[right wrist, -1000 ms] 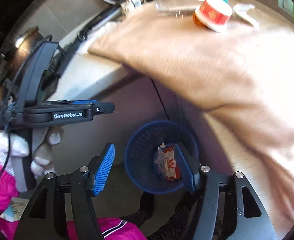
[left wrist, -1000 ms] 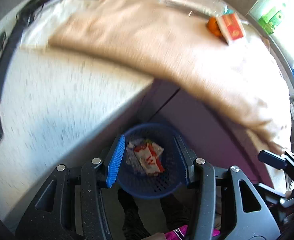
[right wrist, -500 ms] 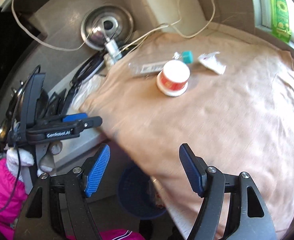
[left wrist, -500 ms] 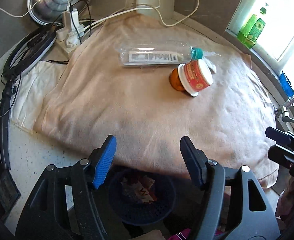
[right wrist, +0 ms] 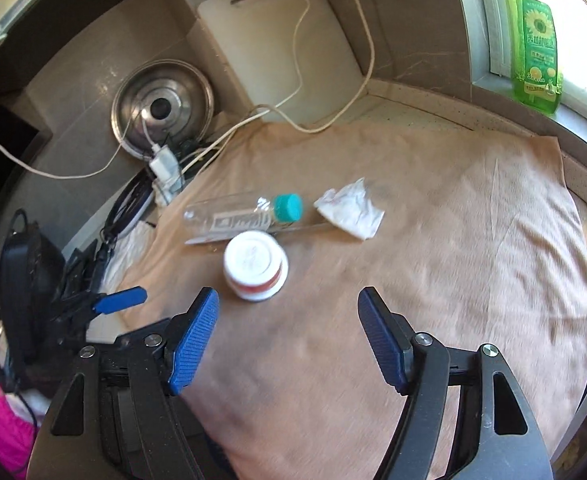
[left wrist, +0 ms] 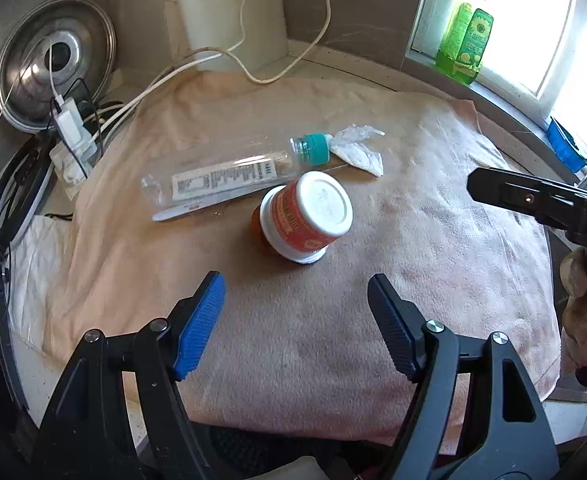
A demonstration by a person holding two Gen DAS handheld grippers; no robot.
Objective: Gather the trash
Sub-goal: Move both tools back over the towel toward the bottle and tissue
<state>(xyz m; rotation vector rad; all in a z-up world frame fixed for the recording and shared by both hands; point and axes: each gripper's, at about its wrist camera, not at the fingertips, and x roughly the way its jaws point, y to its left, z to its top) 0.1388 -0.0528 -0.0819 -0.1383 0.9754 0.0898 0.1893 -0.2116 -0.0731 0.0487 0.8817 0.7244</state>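
A: What is different from one second ago?

B: Before, both cameras looked down at the blue basket on the floor, with wrappers inside it. Now both look at the surface [left wrist: 65, 384], which a beige towel [left wrist: 433, 280] covers. In the left wrist view only a dark meshed piece shows under the towel's near edge; I cannot tell if it is the basket.

A: And the tools?

B: The left tool [left wrist: 295, 322] is released. Its jaws are opening at this moment and nothing is between them; a second ago they stood closer together. The right tool [right wrist: 287, 334] is released too, with nothing between its jaws, a little wider than before.

A: Where is the trash?

B: On the towel, beyond both tools. A clear plastic bottle [left wrist: 229, 176] with a teal cap lies on its side. Just in front of it is an orange and white cup [left wrist: 307, 216]. A crumpled white paper [left wrist: 357, 148] lies beside the cap. No tool touches them.

A: Something else?

B: A green soap bottle [right wrist: 533, 40] stands on the window sill, and a steel lid [left wrist: 53, 72] leans on the wall at the left.
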